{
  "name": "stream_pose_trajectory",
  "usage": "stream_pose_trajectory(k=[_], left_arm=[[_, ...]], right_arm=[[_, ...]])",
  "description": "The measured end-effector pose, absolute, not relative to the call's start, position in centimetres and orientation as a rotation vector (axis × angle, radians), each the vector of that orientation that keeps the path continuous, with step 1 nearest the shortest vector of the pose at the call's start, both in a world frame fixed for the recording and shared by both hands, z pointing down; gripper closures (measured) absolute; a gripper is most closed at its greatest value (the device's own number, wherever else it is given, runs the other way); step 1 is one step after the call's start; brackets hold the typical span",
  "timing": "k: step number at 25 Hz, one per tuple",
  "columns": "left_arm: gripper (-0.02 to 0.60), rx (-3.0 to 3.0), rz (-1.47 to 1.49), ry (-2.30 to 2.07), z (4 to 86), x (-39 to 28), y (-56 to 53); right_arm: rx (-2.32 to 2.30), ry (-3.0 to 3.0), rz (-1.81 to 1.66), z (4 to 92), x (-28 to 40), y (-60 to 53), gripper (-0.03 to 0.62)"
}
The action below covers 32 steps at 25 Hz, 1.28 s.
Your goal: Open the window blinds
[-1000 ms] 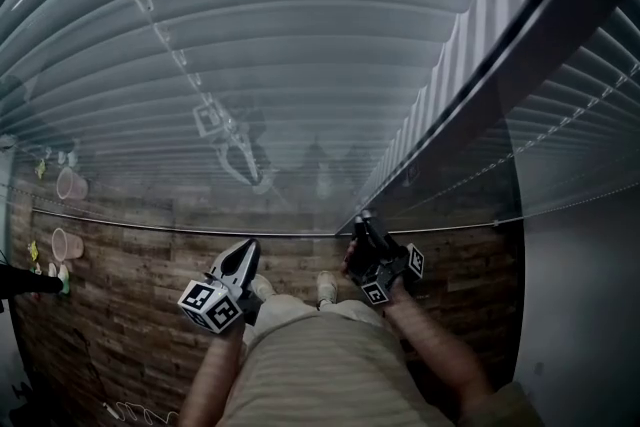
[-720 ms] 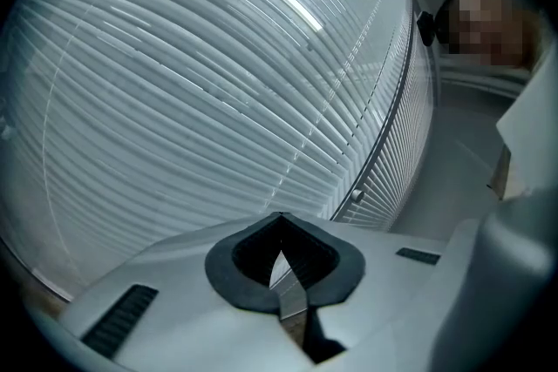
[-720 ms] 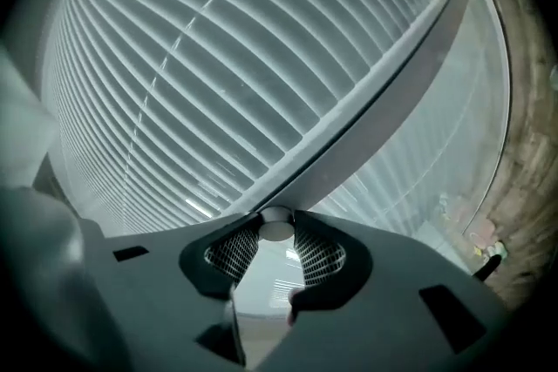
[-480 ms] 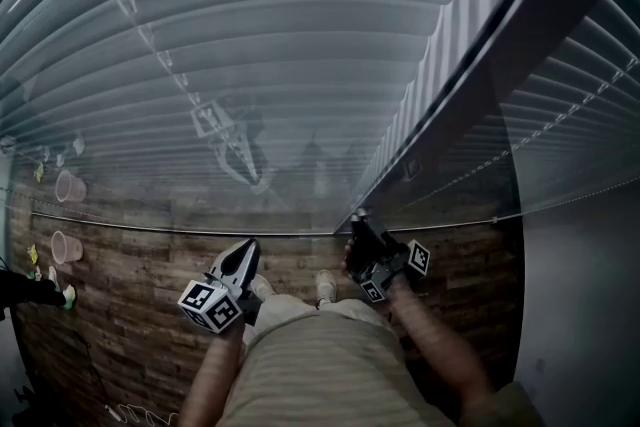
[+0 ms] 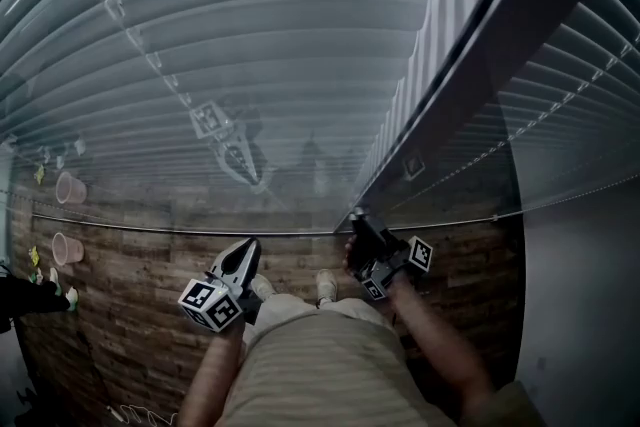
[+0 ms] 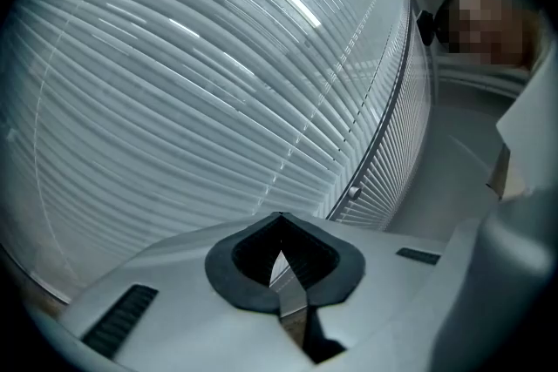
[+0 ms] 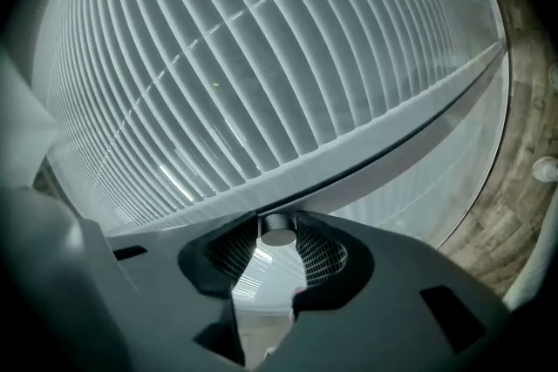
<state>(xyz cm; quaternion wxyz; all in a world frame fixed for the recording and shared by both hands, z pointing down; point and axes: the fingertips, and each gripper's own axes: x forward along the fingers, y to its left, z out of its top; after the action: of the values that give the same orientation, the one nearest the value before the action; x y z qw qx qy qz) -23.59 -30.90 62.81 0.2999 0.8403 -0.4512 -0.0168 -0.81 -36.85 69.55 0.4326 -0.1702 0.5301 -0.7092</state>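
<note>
Blinds (image 5: pixel 280 35) ahead, frame post (image 5: pixel 470 75) dividing them right of centre, cups (image 5: pixel 65 246) on floor (image 5: pixel 140 295) far left.

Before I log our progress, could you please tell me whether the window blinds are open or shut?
Shut: the window blinds have their slats lying flat and overlapped in both gripper views, and nothing beyond shows between them.

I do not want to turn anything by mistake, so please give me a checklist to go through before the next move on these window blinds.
1. Knob sits between the fingers of the right gripper: ok.
2. Firm hold on the knob: cannot tell. The fingers stand at its two sides but have just been opening.
3. Left gripper shut and empty, so it cannot catch anything: ok.
4. Blind slats opened: not ok. They overlap and nothing shows through them.
</note>
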Motion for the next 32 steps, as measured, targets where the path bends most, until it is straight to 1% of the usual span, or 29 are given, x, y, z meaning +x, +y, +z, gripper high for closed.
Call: stream_pose_trajectory(k=[2,8,14,16,19,23,26,28,30,31,32], left_arm=[[0.566,2.231,-0.044,-1.200,62.8,-23.7,-30.9],[0.566,2.230,-0.032,-1.195,62.9,-23.4,-31.0],[0.566,2.231,-0.034,-1.171,62.6,-22.6,-31.3],[0.566,2.232,-0.036,-1.170,61.5,-22.4,-31.5],[0.566,2.241,-0.031,-1.165,60.4,-22.0,-31.7],[0.566,2.250,-0.029,-1.152,60.4,-21.5,-31.9],[0.566,2.254,-0.030,-1.147,60.3,-21.3,-32.0],[0.566,2.255,-0.028,-1.144,60.4,-21.3,-32.0],[0.566,2.255,-0.025,-1.143,60.3,-21.3,-31.9],[0.566,2.255,-0.024,-1.143,60.3,-21.3,-31.8],[0.566,2.255,-0.023,-1.145,60.3,-21.4,-31.8]], right_arm=[[-0.478,1.380,-1.767,69.6,-0.7,-36.8,0.471],[-0.807,1.760,-1.704,68.6,-0.4,-36.9,0.476],[-1.191,2.135,-1.554,67.4,-0.8,-36.7,0.476],[-1.371,2.411,-1.398,65.9,-1.4,-36.5,0.476],[-1.632,2.802,-1.034,64.7,-2.0,-36.2,0.474],[-1.815,3.057,-0.674,64.7,-2.4,-35.9,0.476],[-1.860,3.140,-0.516,64.9,-2.7,-35.8,0.476],[-1.834,3.154,-0.495,65.0,-2.8,-35.7,0.474],[-1.747,3.094,-0.594,64.7,-2.6,-35.8,0.474],[-1.683,3.021,-0.697,64.5,-2.3,-35.8,0.447],[-1.607,2.926,-0.831,64.5,-2.0,-35.8,0.394]])
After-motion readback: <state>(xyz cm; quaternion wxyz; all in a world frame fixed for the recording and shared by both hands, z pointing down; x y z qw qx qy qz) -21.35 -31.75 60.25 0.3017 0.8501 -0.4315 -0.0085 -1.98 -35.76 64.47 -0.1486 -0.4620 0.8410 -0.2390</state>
